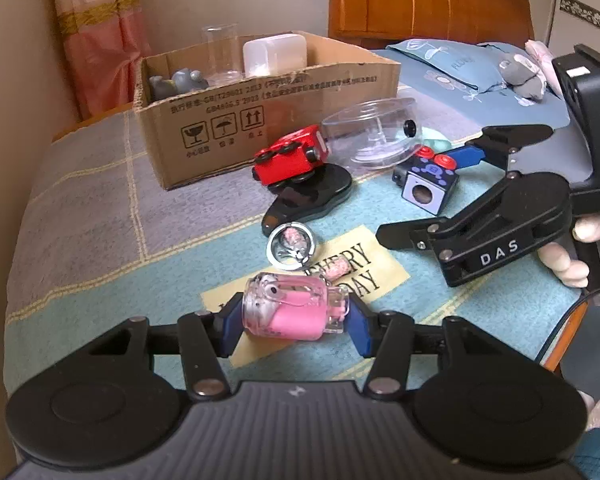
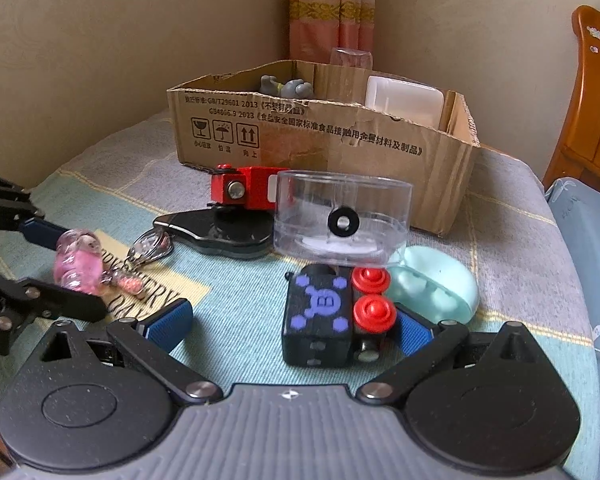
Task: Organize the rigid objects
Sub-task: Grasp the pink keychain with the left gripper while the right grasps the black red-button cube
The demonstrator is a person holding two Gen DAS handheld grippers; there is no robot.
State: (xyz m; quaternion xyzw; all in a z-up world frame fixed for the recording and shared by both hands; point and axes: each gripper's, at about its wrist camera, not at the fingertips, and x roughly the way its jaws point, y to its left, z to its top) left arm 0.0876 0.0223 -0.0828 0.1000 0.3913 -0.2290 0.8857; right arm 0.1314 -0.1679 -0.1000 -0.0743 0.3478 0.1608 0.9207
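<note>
Clamping a small clear glass bottle with a pink inside between its blue pads, the left gripper has its jaws narrowed onto the bottle's two ends. Just beyond the bottle lies a silver key ring, joined to it by a short chain. The right gripper stands wide, its jaws bracketing a black wooden block with purple dots and red wheels, nothing pinched. Farther beyond the bottle sits the brown cardboard box.
</note>
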